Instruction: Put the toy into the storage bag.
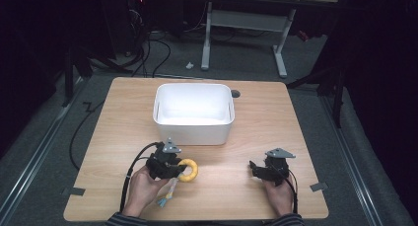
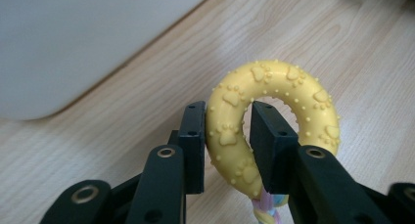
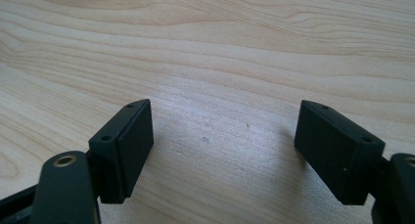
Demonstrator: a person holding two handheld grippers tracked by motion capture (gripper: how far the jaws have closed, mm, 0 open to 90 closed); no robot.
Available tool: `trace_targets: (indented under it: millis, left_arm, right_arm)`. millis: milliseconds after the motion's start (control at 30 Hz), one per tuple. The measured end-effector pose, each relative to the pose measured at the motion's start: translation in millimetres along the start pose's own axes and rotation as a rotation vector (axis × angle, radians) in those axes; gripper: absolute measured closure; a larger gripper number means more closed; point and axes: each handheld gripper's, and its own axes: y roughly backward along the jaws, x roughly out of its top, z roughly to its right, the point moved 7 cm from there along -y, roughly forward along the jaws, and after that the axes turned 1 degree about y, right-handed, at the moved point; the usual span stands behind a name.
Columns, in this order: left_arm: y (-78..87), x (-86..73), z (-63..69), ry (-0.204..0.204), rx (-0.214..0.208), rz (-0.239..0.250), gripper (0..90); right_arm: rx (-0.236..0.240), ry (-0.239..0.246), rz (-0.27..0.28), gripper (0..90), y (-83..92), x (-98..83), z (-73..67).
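A yellow rubber ring toy [image 1: 189, 169] with paw prints lies on the wooden table [image 1: 256, 122], a pastel rope [image 1: 167, 193] trailing from it toward the front edge. My left gripper [image 1: 180, 169] is shut on the ring's near side. In the left gripper view one jaw sits outside the ring toy [image 2: 274, 111] and the other inside its hole, both pressing the rubber, with my left gripper [image 2: 228, 136] midway. My right gripper [image 1: 252, 168] rests low over bare wood at the front right. Its jaws stand wide apart with nothing between them in the right gripper view [image 3: 222, 145].
A white plastic bin [image 1: 193, 113] stands just behind the ring, near the table's middle; its wall [image 2: 73, 43] looms close at the left gripper's upper left. A small dark round object [image 1: 235, 94] lies by the bin's far right corner. Tape marks [image 1: 74, 191] sit at the front corners.
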Motion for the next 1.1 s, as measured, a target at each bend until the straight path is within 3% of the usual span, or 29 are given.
trace_targets:
  millis: [267,600,900,967,1100]
  left_arm:
    - [17.7,8.3,-0.5,0.003,0.016,0.02,68.2]
    - [37.5,27.3,1.3,-0.016,0.002,0.05,68.2]
    - [47.9,44.3,-6.3,-0.004,-0.033,0.077,68.3]
    - [50.3,48.7,-8.2,-0.001,-0.059,0.082,68.2]
    - [51.1,56.2,-12.6,0.001,-0.078,0.066,68.2]
  right_arm:
    - [0.0,-0.001,0.0,22.4,0.0,0.0,0.0]
    - [0.0,0.0,0.0,22.4,0.0,0.0,-0.1]
    - [0.0,-0.001,0.0,22.4,0.0,0.1,-0.1]
    - [0.0,-0.002,0.0,22.4,0.0,0.1,-0.1]
    - [0.004,0.005,0.001,22.4,-0.6,0.6,-0.6]
